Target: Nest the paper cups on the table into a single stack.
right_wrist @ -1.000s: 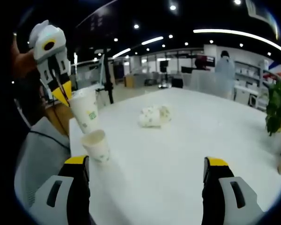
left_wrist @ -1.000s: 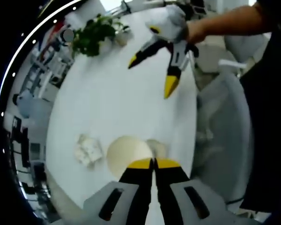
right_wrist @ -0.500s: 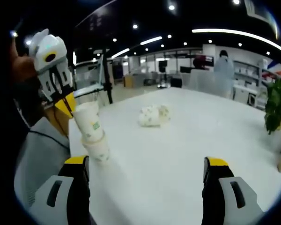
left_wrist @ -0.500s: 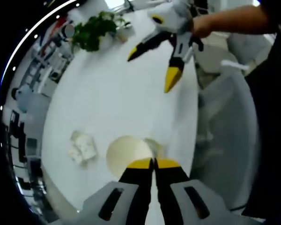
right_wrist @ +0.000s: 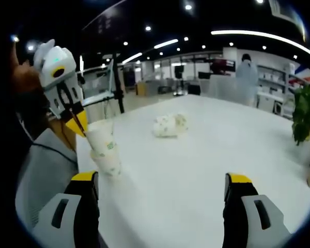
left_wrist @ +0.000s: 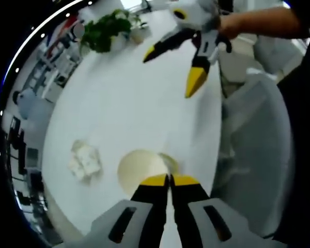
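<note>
Taking the standing cup [right_wrist: 107,161] near the bench [right_wrist: 206,155] edge as the landmark: in the right gripper view the left claw [right_wrist: 77,126] hangs up and to the left of it, its yellow tips pinched on the rim of a second paper cup, the held cup [right_wrist: 102,138]. That held cup is mouth up, its long axis close to upright with a slight lean, and its base sits in the mouth of the standing cup, only partly sunk; a good length of its wall is above the lower rim. The coming move, as I judge it, turns on that line: the held cup lies straight above the standing one, so the push should go down along the shared axis, and the left claw is the nearer one by far.

Further right of the standing cup, toward the middle of the bench, lies a crumpled white lump with green print [right_wrist: 168,125], likely more cups on their sides, though I cannot tell how many. Right again, at the far edge, is a green plant [right_wrist: 305,121].

The right claw [right_wrist: 160,188] stands released, its jaws wide apart and nothing between them, low and to the right of the standing cup.

In the left gripper view the left claw's own jaws are clenched together at the rim of the held cup [left_wrist: 140,169], whose inside looks empty.
</note>
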`<action>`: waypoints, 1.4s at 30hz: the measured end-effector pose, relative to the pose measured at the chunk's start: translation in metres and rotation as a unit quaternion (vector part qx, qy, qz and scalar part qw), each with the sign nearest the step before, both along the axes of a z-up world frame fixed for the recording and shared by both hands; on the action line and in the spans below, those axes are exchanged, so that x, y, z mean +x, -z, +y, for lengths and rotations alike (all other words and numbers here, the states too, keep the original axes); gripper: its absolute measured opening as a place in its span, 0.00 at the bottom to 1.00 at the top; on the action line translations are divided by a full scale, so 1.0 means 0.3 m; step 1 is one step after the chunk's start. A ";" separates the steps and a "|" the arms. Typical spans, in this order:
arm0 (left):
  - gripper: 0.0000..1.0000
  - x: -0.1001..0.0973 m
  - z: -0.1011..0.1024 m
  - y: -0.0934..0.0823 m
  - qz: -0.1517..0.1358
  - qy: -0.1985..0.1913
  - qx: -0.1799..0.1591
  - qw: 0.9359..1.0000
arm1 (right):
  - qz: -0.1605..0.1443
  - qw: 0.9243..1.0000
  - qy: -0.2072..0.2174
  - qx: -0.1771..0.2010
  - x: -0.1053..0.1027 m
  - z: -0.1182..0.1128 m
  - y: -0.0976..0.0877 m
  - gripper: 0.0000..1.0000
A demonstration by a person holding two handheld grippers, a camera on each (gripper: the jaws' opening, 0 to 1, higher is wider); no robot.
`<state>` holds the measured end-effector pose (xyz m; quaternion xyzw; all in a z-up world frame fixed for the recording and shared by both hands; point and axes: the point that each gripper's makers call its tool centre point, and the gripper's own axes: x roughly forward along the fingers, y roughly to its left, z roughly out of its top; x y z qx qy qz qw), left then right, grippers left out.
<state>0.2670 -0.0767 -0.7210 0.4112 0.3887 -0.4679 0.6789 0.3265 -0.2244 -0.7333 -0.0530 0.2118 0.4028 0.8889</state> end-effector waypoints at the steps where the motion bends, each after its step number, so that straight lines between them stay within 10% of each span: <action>1: 0.00 -0.002 -0.001 0.008 0.003 -0.001 -0.001 1.000 | 0.000 1.000 0.000 0.000 0.001 -0.001 0.003 1.00; 24: 0.00 -0.025 0.015 0.143 0.003 0.012 0.020 1.000 | 0.006 1.000 0.001 0.001 -0.006 -0.002 0.010 1.00; 42: 0.11 0.009 0.005 0.103 -0.015 0.002 -0.017 1.000 | 0.007 1.000 0.002 0.002 0.002 0.003 0.010 1.00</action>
